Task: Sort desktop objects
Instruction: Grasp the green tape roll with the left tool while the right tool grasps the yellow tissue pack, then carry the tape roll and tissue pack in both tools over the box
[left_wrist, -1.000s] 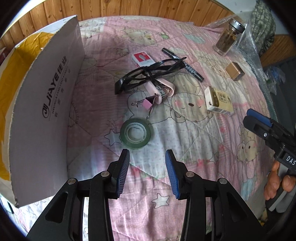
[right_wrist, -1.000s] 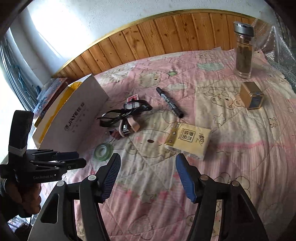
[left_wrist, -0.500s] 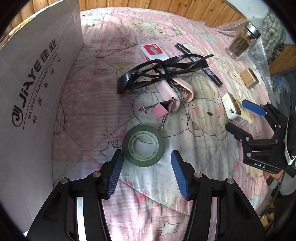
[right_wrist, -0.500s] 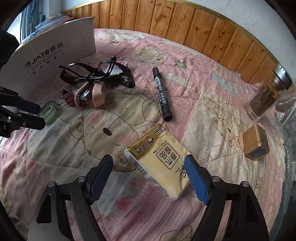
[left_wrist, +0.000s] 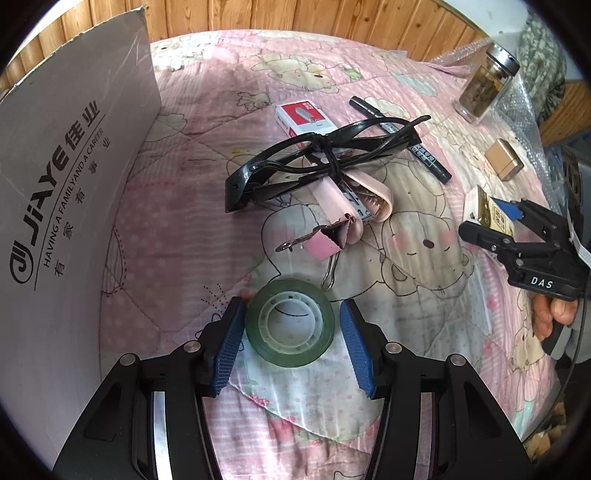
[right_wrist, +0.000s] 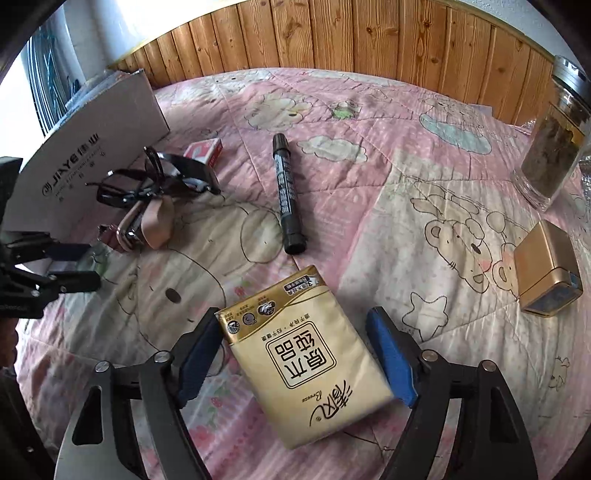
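Observation:
My left gripper is open, its blue pads either side of a green tape roll lying flat on the pink quilt. My right gripper is open, its pads either side of a tan tissue pack; the pack's left edge looks to touch the left pad. Beyond the tape lie a pink binder clip, a pink stapler, black glasses, a red-white staple box and a black marker.
A white cardboard box stands along the left. A glass jar and a small gold box sit at the right. Wooden panelling borders the far edge of the quilt.
Both grippers have moved forward and down. The left one now brackets the tape roll, the right one now brackets the tissue pack. Both stay open.

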